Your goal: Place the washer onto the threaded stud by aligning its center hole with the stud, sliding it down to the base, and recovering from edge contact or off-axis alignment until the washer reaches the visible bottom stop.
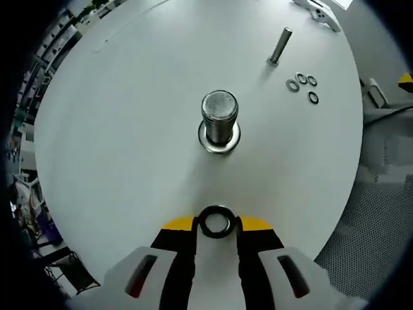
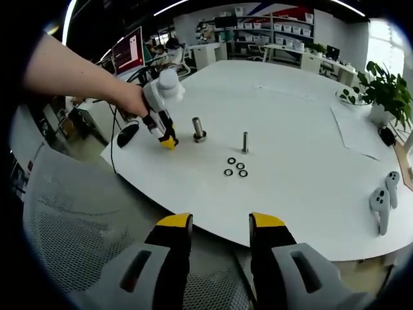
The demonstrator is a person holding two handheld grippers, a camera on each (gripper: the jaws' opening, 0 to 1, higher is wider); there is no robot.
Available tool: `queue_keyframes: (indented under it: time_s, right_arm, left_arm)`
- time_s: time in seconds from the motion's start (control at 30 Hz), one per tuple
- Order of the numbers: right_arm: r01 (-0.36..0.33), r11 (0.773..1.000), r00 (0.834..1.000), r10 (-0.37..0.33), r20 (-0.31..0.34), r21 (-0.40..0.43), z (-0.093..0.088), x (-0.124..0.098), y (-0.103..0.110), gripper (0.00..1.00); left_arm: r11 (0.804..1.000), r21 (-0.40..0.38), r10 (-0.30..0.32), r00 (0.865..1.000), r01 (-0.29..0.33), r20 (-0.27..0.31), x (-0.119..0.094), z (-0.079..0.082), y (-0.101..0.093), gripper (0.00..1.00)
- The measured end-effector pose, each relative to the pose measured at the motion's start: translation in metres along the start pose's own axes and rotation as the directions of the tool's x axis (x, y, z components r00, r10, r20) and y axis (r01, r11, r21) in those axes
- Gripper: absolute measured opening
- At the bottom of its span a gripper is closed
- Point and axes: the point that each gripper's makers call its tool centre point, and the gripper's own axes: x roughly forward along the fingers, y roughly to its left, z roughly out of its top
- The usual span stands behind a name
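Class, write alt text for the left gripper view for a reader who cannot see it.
The left gripper holds a dark washer between its yellow-tipped jaws, just short of a thick upright stud on a round white table. Farther off stand a thinner stud and four loose washers.

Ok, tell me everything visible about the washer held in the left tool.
The washer is a dark, metallic-looking ring with a round centre hole through which the white table shows. It sits pinched between the yellow-tipped fingers of the left tool, which touch it on opposite edges, its face turned toward the camera in the left gripper view. It is apart from the thick stud, which stands upright ahead of it with a collar at its base. It is not yet on the stud.
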Motion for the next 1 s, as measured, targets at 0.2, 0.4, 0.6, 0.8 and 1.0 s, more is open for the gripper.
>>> queue_keyframes:
  time_s: [0.2, 0.4, 0.6, 0.8, 1.0]
  right_arm:
    - [-0.002, 1.000, 1.000, 0.002, 0.004, 0.000, 0.0010, -0.0002, 0.0006, 0.37]
    - [-0.003, 1.000, 1.000, 0.003, 0.002, 0.000, 0.0006, -0.0002, 0.0008, 0.37]
    - [-0.002, 1.000, 1.000, 0.002, 0.003, 0.000, 0.0005, -0.0002, 0.0007, 0.37]
    - [-0.001, 1.000, 1.000, 0.001, 0.003, 0.001, 0.0006, -0.0005, 0.0003, 0.37]
    - [0.000, 1.000, 1.000, 0.000, 0.004, 0.001, 0.0007, -0.0004, 0.0003, 0.37]
  left_arm:
    - [1.000, 0.020, -0.011, 1.000, 0.011, -0.005, -0.0023, 0.0003, -0.0046, 0.25]
    - [1.000, 0.023, -0.009, 1.000, 0.010, -0.015, -0.0011, 0.0003, -0.0030, 0.24]
    - [1.000, -0.002, -0.008, 1.000, 0.008, -0.027, -0.0010, -0.0004, -0.0024, 0.20]
    - [1.000, -0.027, -0.001, 1.000, 0.001, -0.001, -0.0012, -0.0008, -0.0012, 0.19]
    - [0.999, -0.043, -0.010, 1.000, 0.010, 0.012, -0.0015, -0.0012, -0.0021, 0.19]
